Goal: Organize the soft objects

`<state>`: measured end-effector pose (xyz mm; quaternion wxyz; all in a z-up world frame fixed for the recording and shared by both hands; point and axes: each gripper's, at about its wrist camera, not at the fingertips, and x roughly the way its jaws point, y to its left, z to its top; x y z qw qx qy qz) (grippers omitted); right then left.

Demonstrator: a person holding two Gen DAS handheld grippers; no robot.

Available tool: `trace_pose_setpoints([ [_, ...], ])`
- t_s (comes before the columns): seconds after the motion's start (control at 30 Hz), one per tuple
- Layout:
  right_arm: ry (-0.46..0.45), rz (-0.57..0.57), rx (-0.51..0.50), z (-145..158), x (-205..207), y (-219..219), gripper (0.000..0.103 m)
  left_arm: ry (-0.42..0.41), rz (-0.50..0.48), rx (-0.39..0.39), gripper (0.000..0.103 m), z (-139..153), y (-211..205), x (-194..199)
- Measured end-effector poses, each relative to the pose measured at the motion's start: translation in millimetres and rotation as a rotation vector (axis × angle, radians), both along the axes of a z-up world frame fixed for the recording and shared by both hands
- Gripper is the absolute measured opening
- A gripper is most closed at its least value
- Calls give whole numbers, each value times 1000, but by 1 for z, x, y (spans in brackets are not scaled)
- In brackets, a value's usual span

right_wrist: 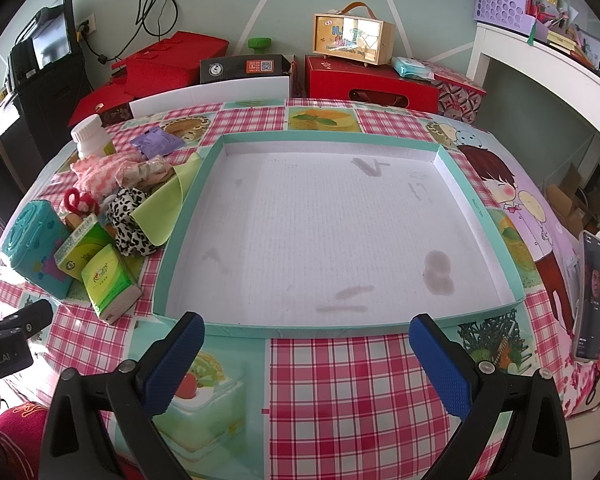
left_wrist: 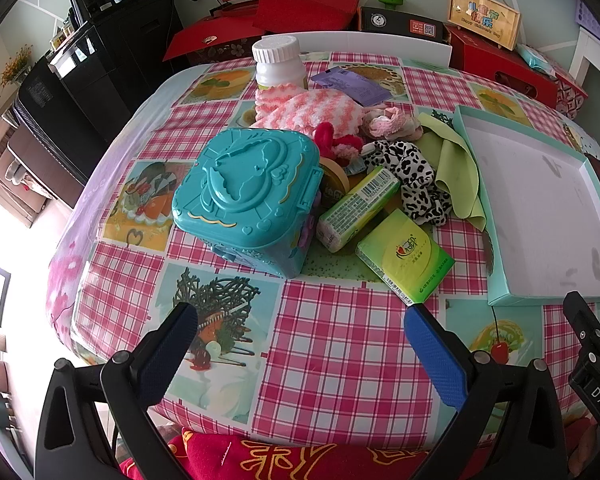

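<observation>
From the left wrist view, the left gripper (left_wrist: 300,316) hangs over the near part of the checked tablecloth (left_wrist: 340,340) with its two blue fingers (left_wrist: 168,356) spread wide and nothing between them. Past it sits a pile of things. A teal toy case (left_wrist: 246,192) stands on the left of the pile. Just right of it lie two green tissue packs (left_wrist: 406,256), one leaning on the other. Behind them are the soft things: a black and white spotted scrunchie (left_wrist: 412,172), a light green cloth (left_wrist: 456,168), a red fuzzy scrunchie (left_wrist: 336,142), a pale pink scrunchie (left_wrist: 388,124) and a pink and white knitted cloth (left_wrist: 308,110). A white bottle (left_wrist: 278,64) stands at the back, with a purple packet (left_wrist: 350,84) beside it. The green cloth touches the edge of a big teal tray (left_wrist: 476,152) on the right. From the right wrist view, the right gripper (right_wrist: 306,338) is held just before the near wall of the teal tray (right_wrist: 300,330), its blue fingers (right_wrist: 440,364) wide apart and holding nothing. The tray has a white floor with a few grey smudges and nothing lying in it. The soft pile sits to the left of the tray, with the green cloth (right_wrist: 168,204) lapping against its left wall. A phone (right_wrist: 592,292) stands at the right edge of the table
</observation>
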<state>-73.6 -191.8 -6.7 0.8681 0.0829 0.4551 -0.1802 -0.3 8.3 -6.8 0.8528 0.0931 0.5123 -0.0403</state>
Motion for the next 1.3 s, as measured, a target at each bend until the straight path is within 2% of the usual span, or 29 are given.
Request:
trace_pose_setpoints([
  [0.53,-2,-2,1,-1,-1,0,103,-8,6,-13,103,3,3,-1],
  [0.67,-37,6,18,9,-4,-1,103,-19,-9,-86,103,17,8,2],
  [0.8,-68,6,18,23,2,-5,103,-42,-13,-177,103,45,13,19],
  [1.0,-133,26,72,53,22,-13,103,-107,12,-250,103,83,18,49],
  [1.3,-226,64,145,80,57,-12,103,-246,24,-319,103,113,20,83],
])
